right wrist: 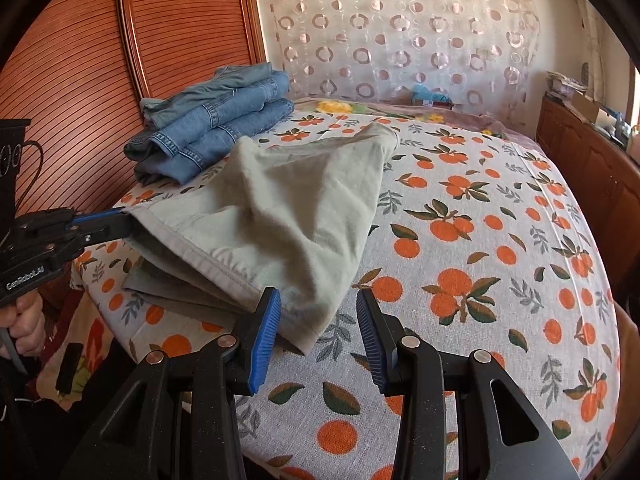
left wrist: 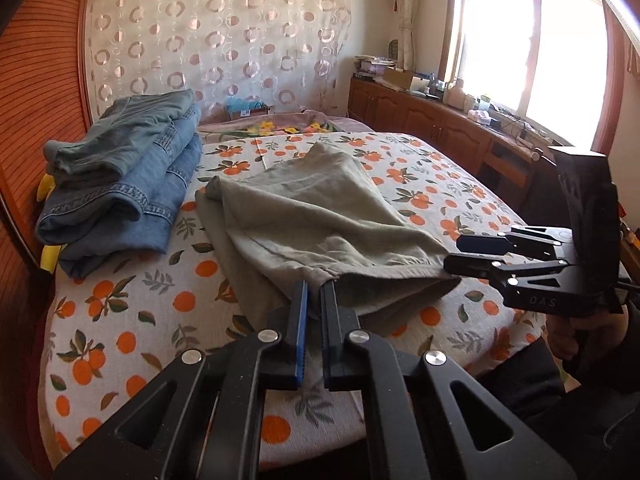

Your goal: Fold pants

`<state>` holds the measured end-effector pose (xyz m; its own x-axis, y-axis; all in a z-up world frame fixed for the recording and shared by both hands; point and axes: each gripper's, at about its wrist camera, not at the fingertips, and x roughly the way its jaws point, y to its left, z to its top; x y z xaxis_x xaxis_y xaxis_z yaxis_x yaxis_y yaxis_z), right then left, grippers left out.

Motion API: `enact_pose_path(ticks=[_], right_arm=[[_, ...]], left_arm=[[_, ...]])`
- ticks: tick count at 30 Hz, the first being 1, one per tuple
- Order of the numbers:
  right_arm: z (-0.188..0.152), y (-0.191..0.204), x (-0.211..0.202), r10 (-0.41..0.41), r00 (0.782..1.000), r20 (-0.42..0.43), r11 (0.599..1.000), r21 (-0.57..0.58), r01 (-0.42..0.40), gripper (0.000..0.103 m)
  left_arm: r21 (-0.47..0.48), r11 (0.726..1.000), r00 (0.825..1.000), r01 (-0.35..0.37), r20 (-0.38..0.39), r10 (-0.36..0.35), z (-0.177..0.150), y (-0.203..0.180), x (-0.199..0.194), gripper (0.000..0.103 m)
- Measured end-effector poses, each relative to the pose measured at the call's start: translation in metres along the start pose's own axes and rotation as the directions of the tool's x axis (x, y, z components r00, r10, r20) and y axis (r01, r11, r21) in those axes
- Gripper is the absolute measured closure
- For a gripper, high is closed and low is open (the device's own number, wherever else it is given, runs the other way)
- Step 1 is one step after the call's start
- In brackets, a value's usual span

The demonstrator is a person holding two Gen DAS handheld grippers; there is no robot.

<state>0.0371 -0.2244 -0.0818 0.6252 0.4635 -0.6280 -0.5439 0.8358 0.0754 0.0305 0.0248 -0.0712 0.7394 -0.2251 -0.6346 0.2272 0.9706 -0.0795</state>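
Grey-green pants (left wrist: 320, 208) lie partly folded on the bed, and their near edge is raised off the cover. My left gripper (left wrist: 314, 286) is shut on that edge, with the cloth pinched between its narrow jaws. From the right wrist it appears at the left (right wrist: 126, 220), holding the hem up. My right gripper (right wrist: 318, 300) stands open over the near corner of the pants (right wrist: 288, 208). The corner lies between the blue pads (right wrist: 266, 332), which do not press on it. In the left wrist view the right gripper (left wrist: 454, 254) sits at the pants' right end.
A stack of folded jeans (left wrist: 120, 184) (right wrist: 216, 132) sits at the back left by the wooden headboard (left wrist: 40, 100). The orange-print bed cover (right wrist: 480, 240) stretches to the right. Wooden cabinets (left wrist: 440, 120) run under the window. A hand (left wrist: 592, 332) holds each gripper.
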Motion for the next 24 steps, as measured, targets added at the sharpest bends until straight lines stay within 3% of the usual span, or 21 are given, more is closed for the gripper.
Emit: enact_pose_path(ticks=[4, 7, 11, 24], right_arm=[[-0.003, 0.001, -0.004, 0.007, 1.0, 0.005, 1.0, 0.007, -0.007, 0.062], [-0.004, 0.002, -0.003, 0.012, 1.0, 0.001, 1.0, 0.01, -0.012, 0.062], [-0.004, 0.003, -0.005, 0.014, 1.0, 0.003, 1.0, 0.009, -0.014, 0.062], [0.001, 0.007, -0.001, 0.019, 1.0, 0.013, 1.0, 0.003, -0.019, 0.062]], left_arm=[[-0.012, 1.0, 1.0, -0.024, -0.012, 0.024, -0.013, 0.002, -0.014, 0.096], [-0.013, 0.998, 0.996, -0.061, -0.059, 0.06, -0.025, 0.004, -0.007, 0.096], [-0.033, 0.998, 0.994, -0.059, -0.093, 0.056, -0.036, 0.008, 0.001, 0.096], [-0.063, 0.996, 0.998, -0.066, -0.029, 0.064, -0.026, 0.015, -0.023, 0.096]])
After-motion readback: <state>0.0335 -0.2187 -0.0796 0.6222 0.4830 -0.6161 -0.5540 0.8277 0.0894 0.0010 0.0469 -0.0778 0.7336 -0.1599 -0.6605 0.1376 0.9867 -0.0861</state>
